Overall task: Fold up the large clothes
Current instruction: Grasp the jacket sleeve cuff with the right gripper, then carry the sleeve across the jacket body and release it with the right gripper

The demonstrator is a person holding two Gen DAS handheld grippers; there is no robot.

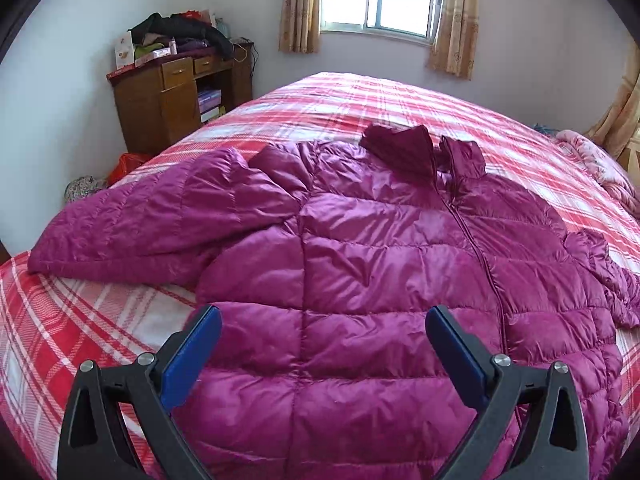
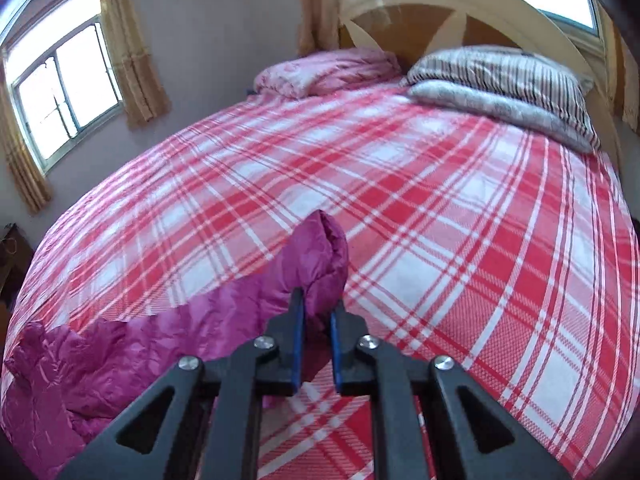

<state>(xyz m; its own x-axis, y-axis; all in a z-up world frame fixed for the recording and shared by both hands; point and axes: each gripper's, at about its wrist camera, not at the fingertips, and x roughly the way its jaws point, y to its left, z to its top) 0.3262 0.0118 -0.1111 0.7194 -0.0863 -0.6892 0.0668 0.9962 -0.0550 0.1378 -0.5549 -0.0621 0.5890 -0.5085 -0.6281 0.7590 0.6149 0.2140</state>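
Right gripper (image 2: 316,312) is clamped on a sleeve (image 2: 316,256) of the purple puffer jacket (image 1: 360,264) spread on the plaid bed (image 1: 80,320), left gripper (image 1: 324,328) hangs released over its hem, so folding's barely started.

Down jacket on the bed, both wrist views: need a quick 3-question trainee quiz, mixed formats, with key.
1. True or false: the left gripper is clamped on the magenta down jacket.
2. Multiple choice: what does the right gripper hold? A) striped pillow B) end of the jacket's sleeve C) plaid bedspread D) nothing
3. Fill in: the jacket lies front up on the red-and-white plaid ____, zipper closed.

Key:
1. False. Its jaws stand wide open above the jacket's lower front, pads off the fabric.
2. B. The jaws are closed on the bunched sleeve end.
3. bedspread
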